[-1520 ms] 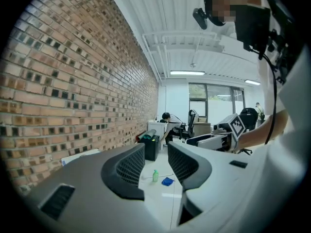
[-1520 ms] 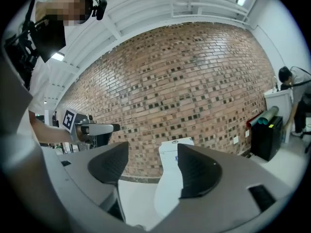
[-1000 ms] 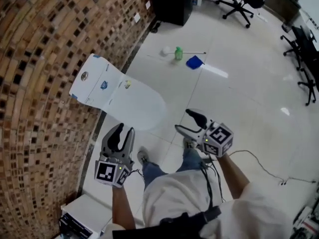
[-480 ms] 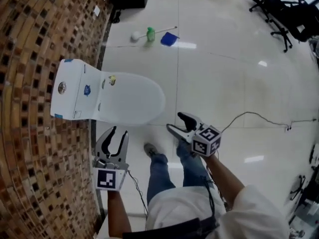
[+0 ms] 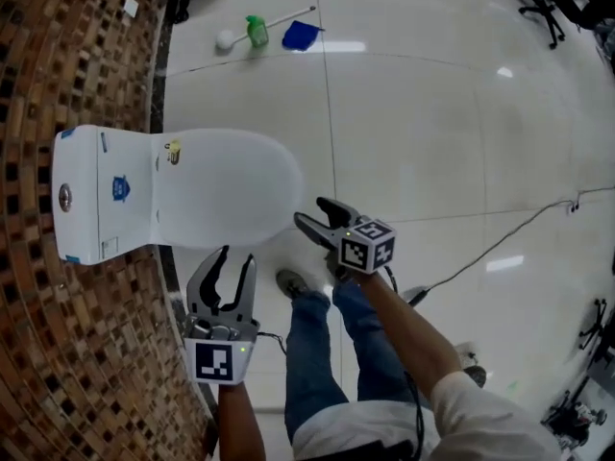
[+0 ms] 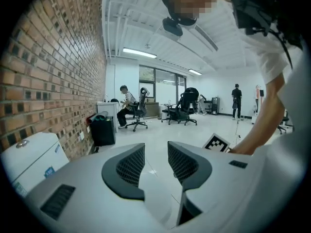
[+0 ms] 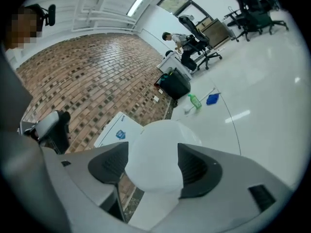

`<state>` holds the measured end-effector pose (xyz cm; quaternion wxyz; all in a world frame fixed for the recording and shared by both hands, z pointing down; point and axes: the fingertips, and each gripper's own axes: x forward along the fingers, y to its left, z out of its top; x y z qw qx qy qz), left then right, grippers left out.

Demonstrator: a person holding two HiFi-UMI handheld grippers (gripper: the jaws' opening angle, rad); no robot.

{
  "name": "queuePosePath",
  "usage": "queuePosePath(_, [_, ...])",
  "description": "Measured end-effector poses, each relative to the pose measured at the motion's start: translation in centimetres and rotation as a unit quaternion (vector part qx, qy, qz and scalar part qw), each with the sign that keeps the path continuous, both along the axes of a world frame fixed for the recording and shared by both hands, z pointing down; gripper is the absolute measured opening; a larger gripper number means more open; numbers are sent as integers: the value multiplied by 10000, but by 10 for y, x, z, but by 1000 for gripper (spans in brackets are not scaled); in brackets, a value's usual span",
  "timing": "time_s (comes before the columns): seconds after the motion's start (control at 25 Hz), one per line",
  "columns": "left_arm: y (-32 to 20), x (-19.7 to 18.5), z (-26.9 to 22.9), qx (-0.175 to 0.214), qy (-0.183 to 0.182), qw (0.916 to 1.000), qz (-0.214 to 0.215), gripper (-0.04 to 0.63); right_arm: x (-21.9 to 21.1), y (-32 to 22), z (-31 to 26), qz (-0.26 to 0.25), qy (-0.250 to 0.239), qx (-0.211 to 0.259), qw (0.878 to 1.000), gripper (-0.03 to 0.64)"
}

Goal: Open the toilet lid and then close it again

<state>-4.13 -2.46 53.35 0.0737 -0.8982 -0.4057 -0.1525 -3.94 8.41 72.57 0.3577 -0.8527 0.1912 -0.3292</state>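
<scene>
Right gripper view sets the toilet lid (image 7: 156,160) between the right gripper's (image 7: 152,153) spread jaws; left gripper's (image 6: 155,153) gape empty

**Three cameras, and the toilet in each one**

The head view looks steeply down on the left gripper (image 5: 236,255) and the right gripper (image 5: 309,210), with the toilet (image 5: 221,185) just ahead of them. The left gripper view faces about level into the room, with the toilet low at its left. The right gripper view faces the toilet, close before its jaws.
</scene>
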Motion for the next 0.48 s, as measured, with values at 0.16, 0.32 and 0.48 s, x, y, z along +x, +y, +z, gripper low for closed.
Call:
queuePosePath(0.16, [13, 3, 23, -119, -36, 9999, -87, 141, 21, -13, 48, -38, -107, 103, 9999, 331])
queuePosePath(0.32, [15, 2, 46, -32, -43, 9999, 113, 141, 27, -15, 86, 279, -371, 2, 9989, 367])
queuePosePath(0.48, [-4, 5, 61, 113, -122, 9992, 356, 141, 38, -21, 102, 646, -442, 46, 9969, 367])
